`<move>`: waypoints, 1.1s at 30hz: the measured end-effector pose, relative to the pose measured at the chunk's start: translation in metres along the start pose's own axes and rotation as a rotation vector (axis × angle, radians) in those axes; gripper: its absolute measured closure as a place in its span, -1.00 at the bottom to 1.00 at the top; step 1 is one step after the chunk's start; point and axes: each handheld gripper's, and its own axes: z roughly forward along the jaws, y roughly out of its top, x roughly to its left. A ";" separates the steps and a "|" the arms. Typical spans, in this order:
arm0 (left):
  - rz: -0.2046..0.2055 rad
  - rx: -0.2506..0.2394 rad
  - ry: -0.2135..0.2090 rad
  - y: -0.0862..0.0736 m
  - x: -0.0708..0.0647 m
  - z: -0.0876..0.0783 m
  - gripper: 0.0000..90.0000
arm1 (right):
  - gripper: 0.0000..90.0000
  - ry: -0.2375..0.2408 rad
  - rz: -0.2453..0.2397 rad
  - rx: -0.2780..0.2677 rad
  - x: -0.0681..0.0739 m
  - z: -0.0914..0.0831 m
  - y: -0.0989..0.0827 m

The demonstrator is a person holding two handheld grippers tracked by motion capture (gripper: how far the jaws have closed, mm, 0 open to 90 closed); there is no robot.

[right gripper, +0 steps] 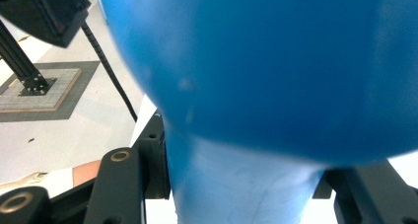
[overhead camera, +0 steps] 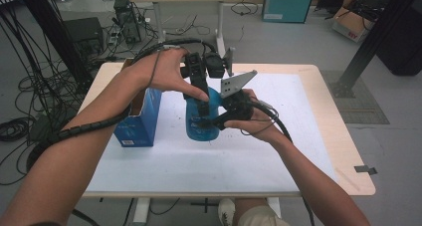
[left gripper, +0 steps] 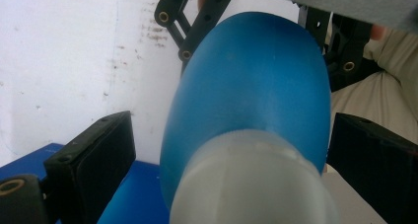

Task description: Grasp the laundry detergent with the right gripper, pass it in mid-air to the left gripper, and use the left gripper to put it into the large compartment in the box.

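Note:
A blue bottle [overhead camera: 201, 130] with a pale cap [left gripper: 251, 184] stands upright near the middle of the white mat [overhead camera: 259, 151]. My left gripper [overhead camera: 201, 105] comes down over its top. Its jaws stand either side of the bottle's upper body [left gripper: 246, 86], and a gap shows at the left jaw, so my left gripper [left gripper: 231, 152] is open. My right gripper [overhead camera: 209, 121] reaches in from the right and is shut on a narrower part of the bottle [right gripper: 236, 184]. The bottle's wide body [right gripper: 276, 61] bulges above my right gripper [right gripper: 241, 189].
An open blue carton [overhead camera: 142, 119] stands just left of the bottle, close to the left forearm. The mat lies on a wooden table [overhead camera: 343, 136] with bare edges. Cables, black frame posts and boxes lie on the floor beyond.

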 end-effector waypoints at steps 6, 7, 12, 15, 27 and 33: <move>0.048 0.004 -0.015 0.001 0.003 0.001 -0.89 | -0.02 0.001 -0.004 -0.001 -0.001 0.000 0.000; 0.047 0.001 -0.015 0.001 0.003 0.001 -0.89 | -0.02 0.000 0.002 0.004 0.000 0.000 0.000; 0.051 0.004 -0.012 0.002 0.003 0.000 -0.89 | -0.02 0.002 -0.002 0.002 -0.001 0.000 0.000; 0.060 0.013 -0.018 0.003 0.002 0.000 -0.89 | -0.02 0.002 -0.001 0.001 0.000 -0.001 0.001; 0.085 0.019 -0.006 0.004 0.002 0.000 -0.89 | -0.02 -0.007 0.001 0.000 0.000 -0.003 0.001; 0.065 0.012 -0.014 0.003 0.001 -0.001 -0.89 | -0.02 -0.009 -0.003 -0.001 0.000 -0.001 0.000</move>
